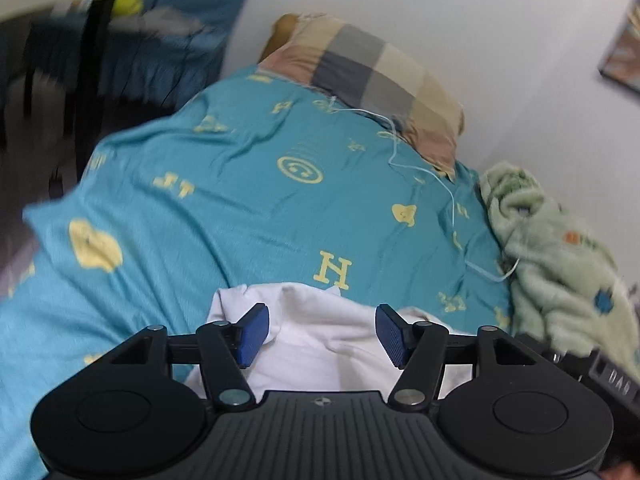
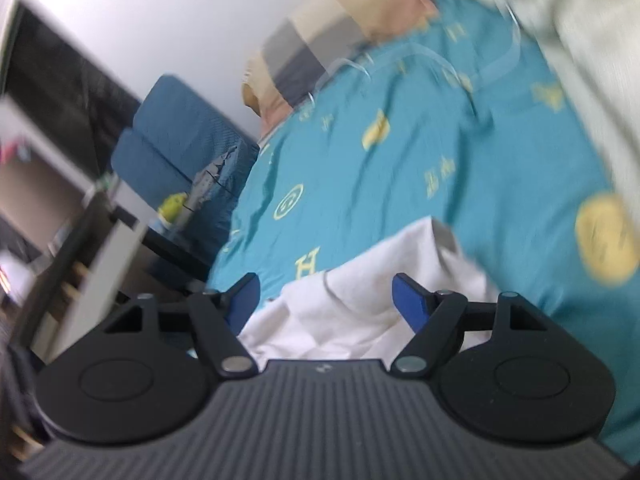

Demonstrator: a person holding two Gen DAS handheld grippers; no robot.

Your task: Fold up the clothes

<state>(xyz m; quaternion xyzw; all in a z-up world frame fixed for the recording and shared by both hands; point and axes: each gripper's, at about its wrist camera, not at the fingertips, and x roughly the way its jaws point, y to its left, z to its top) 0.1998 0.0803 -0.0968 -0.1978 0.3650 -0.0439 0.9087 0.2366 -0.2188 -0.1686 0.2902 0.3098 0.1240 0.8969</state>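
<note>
Beyond white garment (image 1: 320,332) (rumpled), bare bedsheet (image 1: 240,200)

Home bedroom: bed w/ teal printed sheet (image 1: 224,200), checked pillow (image 1: 372,76) at its head by the white wall (image 1: 460,20), fleece blanket (image 1: 560,248) along bed's wall side, blue chair (image 2: 176,148) & desk (image 2: 116,248) off bed's other side.

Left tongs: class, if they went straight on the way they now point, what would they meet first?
Probably the white garment lying between the open left tongs, with the teal bedsheet beyond; depth is unclear.
</note>
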